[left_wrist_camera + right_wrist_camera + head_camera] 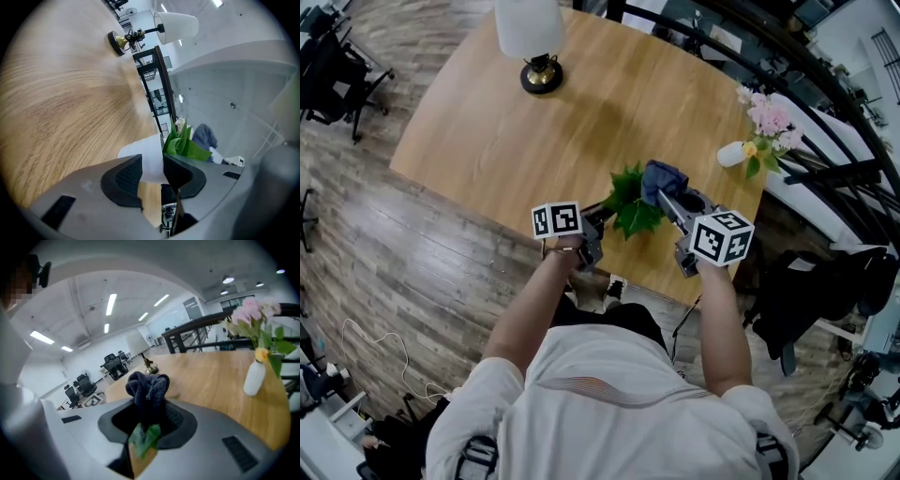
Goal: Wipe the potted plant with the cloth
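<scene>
Right gripper view: my right gripper (146,422) clamps the cloth (146,386), leaf (146,438) right beneath it; left gripper (152,172) pinches the white pot (144,155), plant lying left of cloth

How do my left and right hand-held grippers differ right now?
The left hand-held gripper clamps the white pot; the right hand-held gripper clamps the dark blue cloth. The left sits left of the green leaves, the right on their other side. Both are shut, meeting at the plant.
</scene>
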{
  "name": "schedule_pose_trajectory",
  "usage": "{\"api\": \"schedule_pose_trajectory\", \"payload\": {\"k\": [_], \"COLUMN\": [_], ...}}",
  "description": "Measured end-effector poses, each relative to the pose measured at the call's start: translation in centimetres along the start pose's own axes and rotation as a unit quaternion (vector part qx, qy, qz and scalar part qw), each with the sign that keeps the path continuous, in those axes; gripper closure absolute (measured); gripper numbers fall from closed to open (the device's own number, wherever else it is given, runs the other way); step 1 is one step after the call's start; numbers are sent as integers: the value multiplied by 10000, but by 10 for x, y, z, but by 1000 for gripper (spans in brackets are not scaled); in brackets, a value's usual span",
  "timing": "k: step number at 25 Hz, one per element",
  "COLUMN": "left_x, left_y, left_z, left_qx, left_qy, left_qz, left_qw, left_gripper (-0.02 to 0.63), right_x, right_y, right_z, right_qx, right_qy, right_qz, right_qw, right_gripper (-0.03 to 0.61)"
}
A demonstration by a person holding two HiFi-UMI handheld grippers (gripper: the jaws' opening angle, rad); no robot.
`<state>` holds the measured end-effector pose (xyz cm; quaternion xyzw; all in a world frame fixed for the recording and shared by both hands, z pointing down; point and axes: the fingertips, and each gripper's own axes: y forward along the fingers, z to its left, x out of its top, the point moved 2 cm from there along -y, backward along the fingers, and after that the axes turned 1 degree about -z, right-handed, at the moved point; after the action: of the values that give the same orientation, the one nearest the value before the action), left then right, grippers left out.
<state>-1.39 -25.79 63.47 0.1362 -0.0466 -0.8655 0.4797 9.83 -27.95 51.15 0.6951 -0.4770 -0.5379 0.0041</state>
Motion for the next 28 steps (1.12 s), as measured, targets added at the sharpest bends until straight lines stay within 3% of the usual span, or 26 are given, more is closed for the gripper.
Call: {"api": "schedule_pose_trajectory", "payload": {"k": [3, 5, 9, 11, 13, 16, 18, 20, 23, 28], "left_x": [0, 1, 1, 1, 2, 2, 2, 1, 2, 4], "left_y": [1, 0, 0, 1, 0, -2, -1, 0, 0, 0], "left_z": [-1, -1, 0, 0, 0, -1, -1, -1, 0, -1], "left_qx": [2, 4, 2, 1, 1, 17, 29, 36, 41, 111], "left_qy": [26, 21, -10, 4, 10, 9, 17, 15, 47, 165], "left_qz": [19, 19, 12, 12, 2, -43, -69, -74, -67, -40], "left_qw": [10000, 10000, 10000, 10000, 10000, 10000, 10000, 10000, 10000, 9998], "left_gripper": [474, 475, 476, 475, 474, 475, 476, 474, 476, 476], "right_x": [-43, -58, -59, -34, -9, -11, -36, -67, -99, -111], "right_y": [-8, -18, -44, -59, -65, -45, -27, -16, -16, -30], "right_z": [-35, -56, -75, -59, -27, 16, 24, 12, -21, -58], "right_qx": [-580, -1018, -1596, -1357, -750, 225, 407, 130, -488, -1198], "right_qy": [468, 494, 485, 538, 629, 907, 1167, 1377, 1481, 1218], "right_qz": [185, 183, -97, -693, -1164, -978, -573, -240, -141, -23], "right_qw": [9970, 9934, 9859, 9869, 9884, 9908, 9907, 9901, 9877, 9853], "right_gripper": [433, 433, 433, 433, 433, 433, 433, 433, 433, 431]}}
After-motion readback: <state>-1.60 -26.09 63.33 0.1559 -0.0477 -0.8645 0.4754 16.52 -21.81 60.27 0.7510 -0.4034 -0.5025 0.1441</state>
